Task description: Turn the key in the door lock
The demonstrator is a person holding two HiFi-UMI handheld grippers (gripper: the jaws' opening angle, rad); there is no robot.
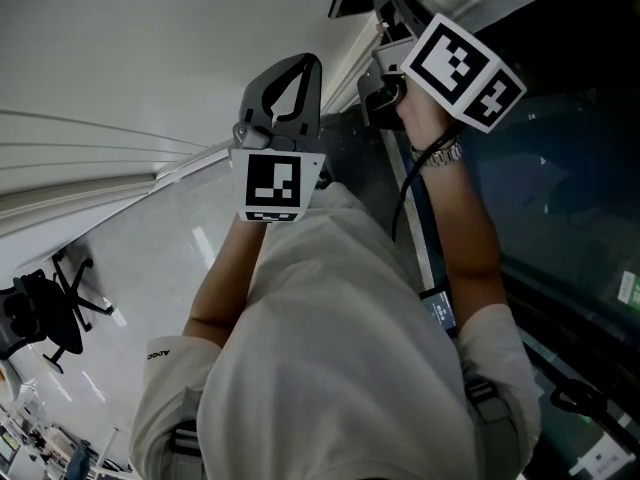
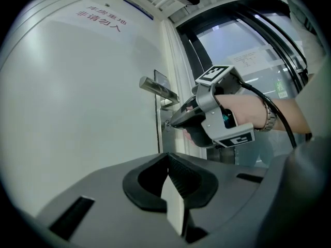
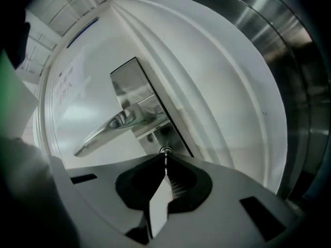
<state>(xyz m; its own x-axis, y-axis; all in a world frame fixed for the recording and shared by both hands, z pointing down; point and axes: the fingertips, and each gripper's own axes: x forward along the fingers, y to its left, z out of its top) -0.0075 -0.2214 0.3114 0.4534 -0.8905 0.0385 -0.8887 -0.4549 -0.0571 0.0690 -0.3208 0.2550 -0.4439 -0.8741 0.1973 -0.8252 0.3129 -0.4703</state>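
Clenching right gripper (image 3: 165, 163) fingers (image 3: 179, 186) on key (image 3: 165, 156): thin metal strip, edge-on, pinched right at the tips. Seated nose-first in round lock (image 3: 166, 151), touching it; only the lock's ring showing above the fingertips. Found low on steel plate (image 3: 133, 88), just under handle (image 3: 116, 124). Shows plate at a lean and lever sloping down-left in right gripper view. Mounted at edge of white door (image 2: 77, 102); red lettering (image 2: 99, 20) up top, too skewed to read.

From left gripper view: tip of right gripper against lock, below handle, body aimed roughly level at door, marker cube (image 2: 214, 74) on upper side. Wrapped by right hand (image 2: 243, 111), metal band (image 2: 267, 117) at wrist.

Holding left gripper (image 2: 167, 158) short of door, well apart from lock and from right gripper, aimed at door face. Fingers pressed together there too, dark ribbed pads meeting at the tips, nothing between.

In head view: sits left of right gripper and lower in frame, own marker cube facing camera, both forearms stretched toward door, pale shirt (image 1: 330, 358) below.

Right of door: dark frame (image 2: 192, 56), then glass panel (image 2: 222, 40) with paper sheet (image 2: 248, 58) stuck on.

Lower left in head view: pale floor (image 1: 170, 253) with black office chair (image 1: 45, 313), well apart from door. Clutter at bottom-left corner, too small to make out.
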